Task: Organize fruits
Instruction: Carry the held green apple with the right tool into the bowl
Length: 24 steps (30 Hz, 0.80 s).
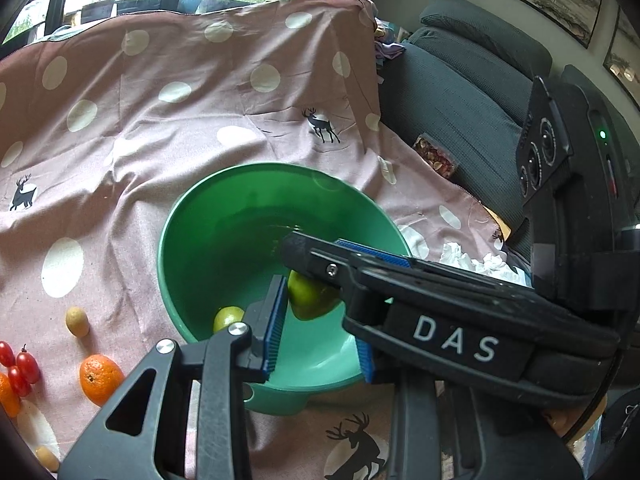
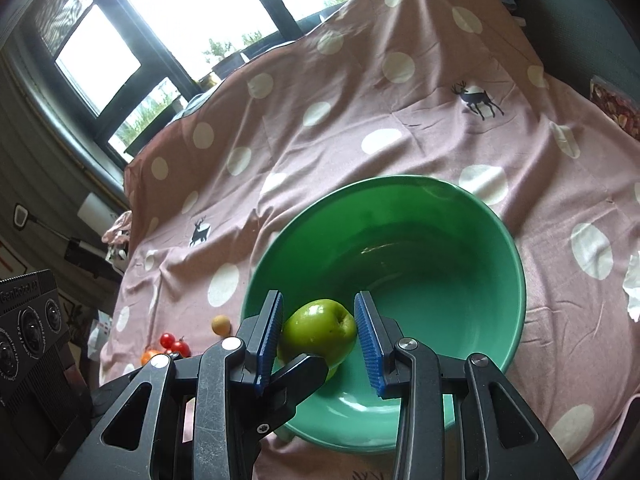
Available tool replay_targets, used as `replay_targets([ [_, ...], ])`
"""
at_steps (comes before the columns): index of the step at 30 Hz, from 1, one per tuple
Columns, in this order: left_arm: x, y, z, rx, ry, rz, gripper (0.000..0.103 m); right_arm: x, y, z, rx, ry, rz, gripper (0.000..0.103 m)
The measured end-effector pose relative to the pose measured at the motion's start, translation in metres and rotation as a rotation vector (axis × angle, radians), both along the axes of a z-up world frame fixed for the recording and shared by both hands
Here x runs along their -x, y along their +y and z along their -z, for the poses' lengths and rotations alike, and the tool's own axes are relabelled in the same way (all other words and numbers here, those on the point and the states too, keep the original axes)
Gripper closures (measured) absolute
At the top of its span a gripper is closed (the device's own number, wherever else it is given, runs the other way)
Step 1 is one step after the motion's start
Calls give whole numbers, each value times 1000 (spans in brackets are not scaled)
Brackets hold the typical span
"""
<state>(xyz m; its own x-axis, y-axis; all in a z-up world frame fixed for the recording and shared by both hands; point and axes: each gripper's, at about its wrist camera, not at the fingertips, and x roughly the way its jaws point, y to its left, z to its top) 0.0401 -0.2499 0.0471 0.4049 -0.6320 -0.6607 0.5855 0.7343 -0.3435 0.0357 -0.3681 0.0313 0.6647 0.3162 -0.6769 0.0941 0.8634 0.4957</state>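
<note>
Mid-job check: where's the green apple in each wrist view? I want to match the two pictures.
Left wrist: green apple sits low and centre inside the green bowl, partly hidden under the right gripper's black finger.
Right wrist: green apple sits low and centre, between the blue pads, above the bowl's near side.
Shared landmark: the green bowl on the spotted pink cloth.

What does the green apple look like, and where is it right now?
The apple is small, round and shiny, yellow-green, with a dimple on its right side and a few tiny dark specks. The right gripper holds it, with blue ribbed pads pressing its left and right sides. It sits over the near inside of the green bowl; whether it touches the bowl cannot be seen. A black finger crosses in front of its lower part.
</note>
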Motion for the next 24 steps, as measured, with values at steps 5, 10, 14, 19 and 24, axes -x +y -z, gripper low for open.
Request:
replay_targets([
  [5, -5, -6, 6, 3, 24, 15, 72, -2, -6, 6, 1, 24, 16, 63],
  [10, -9, -13, 13, 5, 47, 31, 72, -4, -12, 12, 1, 47, 32, 63],
  [14, -13, -17, 19, 7, 76, 43, 72, -5, -16, 18, 6, 73, 40, 63],
  [19, -16, -21, 24, 15, 94, 53, 72, -6, -20, 22, 9, 90, 54, 63],
  [24, -19, -25, 28, 20, 110, 65, 72, -6, -22, 24, 14, 104, 68, 63],
])
